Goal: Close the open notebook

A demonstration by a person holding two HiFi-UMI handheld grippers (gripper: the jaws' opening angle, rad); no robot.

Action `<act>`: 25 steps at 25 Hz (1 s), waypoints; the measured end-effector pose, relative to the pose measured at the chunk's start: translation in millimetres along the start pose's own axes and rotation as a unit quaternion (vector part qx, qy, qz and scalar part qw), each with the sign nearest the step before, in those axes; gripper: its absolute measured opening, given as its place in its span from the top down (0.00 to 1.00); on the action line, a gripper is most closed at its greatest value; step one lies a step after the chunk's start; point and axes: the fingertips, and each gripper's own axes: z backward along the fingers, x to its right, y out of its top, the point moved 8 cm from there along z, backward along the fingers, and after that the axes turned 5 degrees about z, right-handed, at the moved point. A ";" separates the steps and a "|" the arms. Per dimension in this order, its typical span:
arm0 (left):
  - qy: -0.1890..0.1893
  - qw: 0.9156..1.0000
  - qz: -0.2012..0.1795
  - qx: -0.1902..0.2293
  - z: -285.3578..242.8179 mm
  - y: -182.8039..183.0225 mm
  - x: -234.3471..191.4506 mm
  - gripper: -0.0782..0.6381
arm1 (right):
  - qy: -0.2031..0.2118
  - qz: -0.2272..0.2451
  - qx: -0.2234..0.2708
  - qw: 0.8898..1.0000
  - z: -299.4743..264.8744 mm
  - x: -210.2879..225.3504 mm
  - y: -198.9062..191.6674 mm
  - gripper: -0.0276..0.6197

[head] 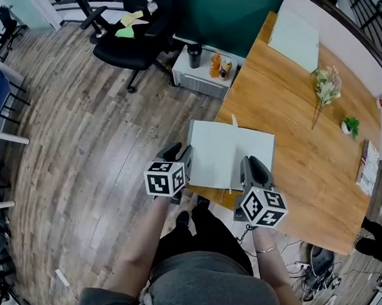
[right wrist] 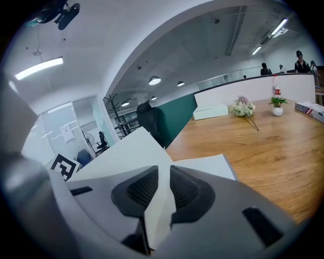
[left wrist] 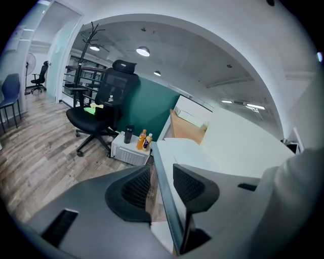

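An open notebook (head: 217, 150) with white pages lies at the near left corner of the wooden table (head: 292, 110). My left gripper (head: 182, 162) is at the notebook's left edge. In the left gripper view the thin dark cover edge (left wrist: 158, 167) runs between the jaws of the left gripper (left wrist: 162, 170), with a gap showing beside the left pad. My right gripper (head: 252, 165) is at the notebook's near edge. In the right gripper view the right gripper (right wrist: 163, 172) has a white page (right wrist: 126, 149) filling the space between its pads, and that page rises up to the left.
A black office chair (head: 132, 36) and a low white cabinet (head: 203, 80) with bottles stand on the floor beyond the table's left edge. On the table are dried flowers (head: 327, 85), a small potted plant (head: 351, 127), a pale folder (head: 294, 39) and a book (head: 368, 163).
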 end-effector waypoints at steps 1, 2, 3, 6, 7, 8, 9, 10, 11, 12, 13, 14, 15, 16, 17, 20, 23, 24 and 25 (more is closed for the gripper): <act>-0.003 1.000 0.007 -0.003 -1.7 -0.9 -0.8 0.69 | 0.000 0.000 -0.002 1.000 -0.9 0.7 -0.4 0.84; -0.006 1.000 0.015 -0.006 -3.3 -2.0 -1.6 0.69 | -0.001 -0.001 -0.003 1.000 -1.6 1.4 -1.1 0.84; -0.009 1.000 0.022 -0.008 -4.6 -3.3 -2.5 0.69 | -0.002 -0.001 -0.005 1.000 -1.9 2.1 -1.8 0.84; -0.016 0.999 0.041 -0.010 -6.4 -5.7 -4.7 0.69 | -0.004 -0.004 -0.010 1.000 -2.4 4.5 -4.4 0.84; -0.018 0.999 0.045 -0.011 -6.9 -6.1 -5.2 0.69 | -0.004 -0.005 -0.012 1.000 -2.6 5.5 -5.1 0.84; -0.022 0.998 0.050 -0.013 -7.4 -6.3 -5.7 0.69 | -0.004 -0.006 -0.014 1.000 -2.9 6.4 -5.7 0.84; -0.025 0.998 0.055 -0.014 -7.8 -6.3 -6.3 0.69 | -0.004 -0.007 -0.015 1.000 -3.2 6.8 -6.1 0.84; -0.029 0.998 0.059 -0.016 -8.1 -6.2 -6.9 0.69 | -0.003 -0.008 -0.017 1.000 -3.5 6.9 -6.5 0.84; -0.031 0.997 0.064 -0.018 -8.3 -6.1 -7.6 0.69 | -0.003 -0.009 -0.019 1.000 -3.9 6.6 -7.0 0.85; -0.034 0.997 0.068 -0.020 -8.5 -6.0 -8.3 0.69 | -0.003 -0.011 -0.020 1.000 -4.3 6.1 -7.5 0.85; -0.037 0.996 0.074 -0.021 -8.7 -6.1 -8.8 0.69 | -0.003 -0.013 -0.021 1.000 -4.6 5.8 -8.0 0.85; -0.039 0.996 0.080 -0.022 -9.0 -6.3 -9.3 0.69 | -0.003 -0.015 -0.022 1.000 -4.9 5.8 -8.5 0.85; -0.043 0.995 0.087 -0.023 -9.4 -6.6 -9.6 0.69 | -0.003 -0.016 -0.022 1.000 -5.1 6.2 -9.0 0.85; -0.047 0.994 0.095 -0.024 -9.8 -6.9 -9.7 0.70 | -0.003 -0.018 -0.023 1.000 -5.2 6.7 -9.4 0.85; -0.050 0.993 0.101 -0.025 -10.2 -7.2 -9.5 0.70 | -0.003 -0.018 -0.024 1.000 -5.1 7.4 -9.7 0.85; -0.057 0.992 0.112 -0.026 -11.2 -7.6 -8.7 0.73 | -0.003 -0.018 -0.026 0.999 -4.8 9.0 -10.5 0.85; -0.058 0.991 0.118 -0.029 -11.2 -7.6 -9.8 0.73 | -0.004 -0.019 -0.027 0.999 -4.2 8.9 -11.8 0.85; -0.058 0.991 0.118 -0.030 -11.0 -7.1 -10.1 0.73 | -0.004 -0.019 -0.027 0.999 -4.0 8.8 -12.1 0.85; -0.057 0.991 0.116 -0.031 -10.8 -6.3 -9.9 0.74 | -0.005 -0.018 -0.027 0.999 -3.9 8.8 -12.2 0.85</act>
